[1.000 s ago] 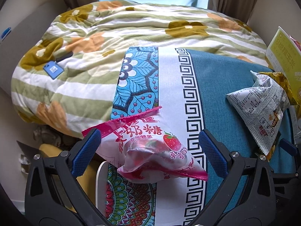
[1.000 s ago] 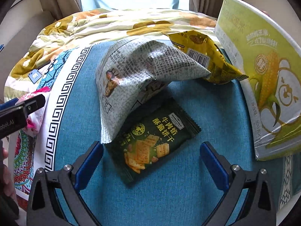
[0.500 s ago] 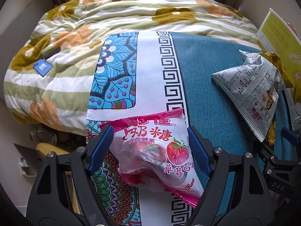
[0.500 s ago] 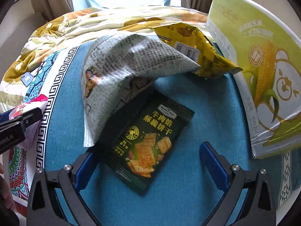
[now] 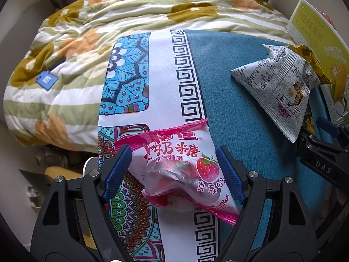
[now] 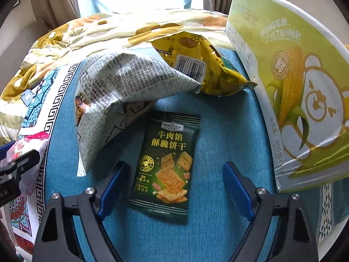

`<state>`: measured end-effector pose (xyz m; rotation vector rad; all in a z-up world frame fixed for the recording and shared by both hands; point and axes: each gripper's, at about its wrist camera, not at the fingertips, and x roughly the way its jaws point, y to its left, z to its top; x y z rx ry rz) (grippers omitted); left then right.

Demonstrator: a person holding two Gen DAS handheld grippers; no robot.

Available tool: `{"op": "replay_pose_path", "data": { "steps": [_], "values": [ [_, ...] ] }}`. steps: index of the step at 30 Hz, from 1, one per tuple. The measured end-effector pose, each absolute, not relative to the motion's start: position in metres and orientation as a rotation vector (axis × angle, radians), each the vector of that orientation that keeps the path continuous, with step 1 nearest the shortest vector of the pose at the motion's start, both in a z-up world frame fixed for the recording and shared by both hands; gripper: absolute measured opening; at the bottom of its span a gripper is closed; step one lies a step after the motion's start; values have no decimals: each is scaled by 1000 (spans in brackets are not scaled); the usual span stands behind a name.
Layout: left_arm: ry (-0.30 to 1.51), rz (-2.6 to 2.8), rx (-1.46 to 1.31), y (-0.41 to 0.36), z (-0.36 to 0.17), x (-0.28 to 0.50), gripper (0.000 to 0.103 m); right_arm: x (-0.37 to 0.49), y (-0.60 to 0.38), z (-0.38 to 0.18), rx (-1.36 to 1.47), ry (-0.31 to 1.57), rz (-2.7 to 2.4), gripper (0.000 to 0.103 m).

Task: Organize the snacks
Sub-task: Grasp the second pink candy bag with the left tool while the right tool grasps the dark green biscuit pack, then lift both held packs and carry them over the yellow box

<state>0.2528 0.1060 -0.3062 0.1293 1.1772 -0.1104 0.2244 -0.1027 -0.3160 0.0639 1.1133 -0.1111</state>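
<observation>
My left gripper (image 5: 174, 168) is closed onto a pink strawberry candy bag (image 5: 181, 170), its blue pads (image 5: 117, 172) touching both sides of the bag. The bag also shows at the left edge of the right wrist view (image 6: 28, 150). My right gripper (image 6: 172, 183) is open around a dark green cracker packet (image 6: 168, 163) lying flat on the blue cloth (image 6: 218, 131); its fingers stand apart from the packet. A grey newsprint-patterned snack bag (image 6: 122, 100) lies just beyond the packet, and also shows in the left wrist view (image 5: 279, 87).
A yellow snack bag (image 6: 202, 65) lies behind the grey one. A large green corn-print box (image 6: 294, 87) stands at the right. A floral quilt (image 5: 109, 32) is bunched at the back. The patterned cloth edge (image 5: 122, 196) drops off at the left.
My left gripper has closed in on the pink candy bag. My right gripper has moved forward and narrowed around the green cracker packet, which now lies straight between the fingers.
</observation>
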Motion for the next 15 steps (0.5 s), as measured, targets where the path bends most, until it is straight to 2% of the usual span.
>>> {"op": "replay_pose_path", "data": {
  "steps": [2, 14, 15],
  "values": [
    [1179, -107, 128, 107, -306, 252, 77, 232, -101, -316, 70, 1106, -113, 82],
    [1185, -94, 141, 110, -298, 242, 78, 238, -90, -312, 58, 1076, -81, 43],
    [1185, -96, 138, 111, -298, 241, 78, 238, -89, -312, 57, 1075, -79, 42]
  ]
}}
